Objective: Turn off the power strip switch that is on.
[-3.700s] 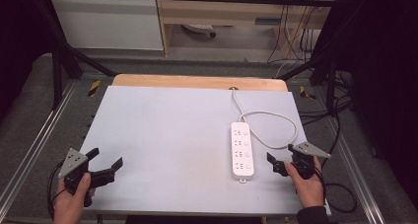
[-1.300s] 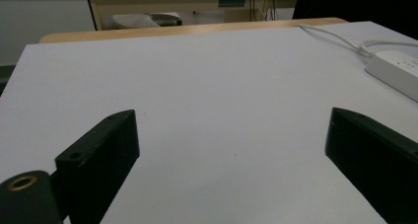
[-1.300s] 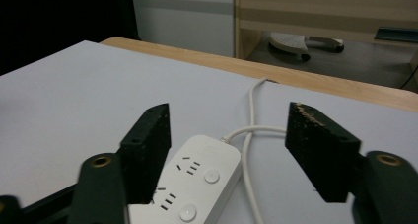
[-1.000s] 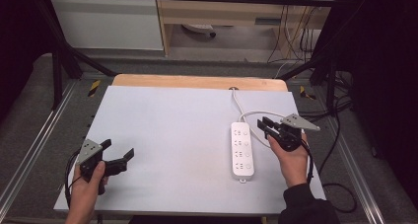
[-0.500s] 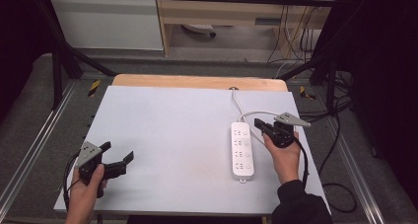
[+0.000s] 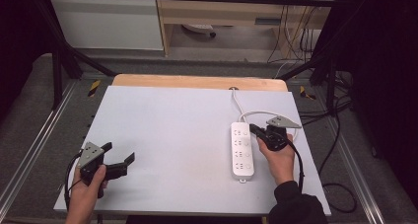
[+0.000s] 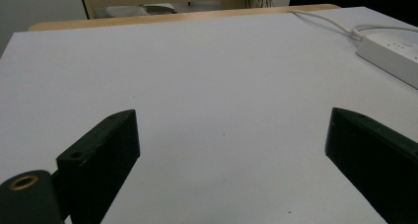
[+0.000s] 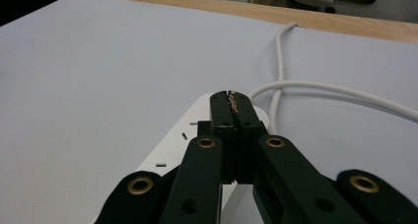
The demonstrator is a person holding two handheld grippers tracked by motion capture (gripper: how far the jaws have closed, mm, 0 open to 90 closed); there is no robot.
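Power strip (image 6: 242, 150), white and long, lies on the right half of the grey tabletop (image 6: 177, 125), its length running away from the person, its white cord (image 6: 256, 114) looping off the far end toward the wooden back edge. The right gripper (image 6: 255, 130) sits at the strip's far right corner, jaws pressed fully together with nothing between them; in the right gripper view the closed tip (image 8: 235, 105) hangs just above the strip's far end (image 8: 197, 135), beside where the cord leaves. It looks like the closed tip is meant to press something on the strip's top face, probably a switch near that end, though the switch itself is too small to make out. To do this well, bring the tip straight down on the button rather than at a slant, so the strip does not skid, and keep clear of the cord. The left gripper (image 6: 123, 165) rests well apart at the near left, jaws spread wide over bare table.
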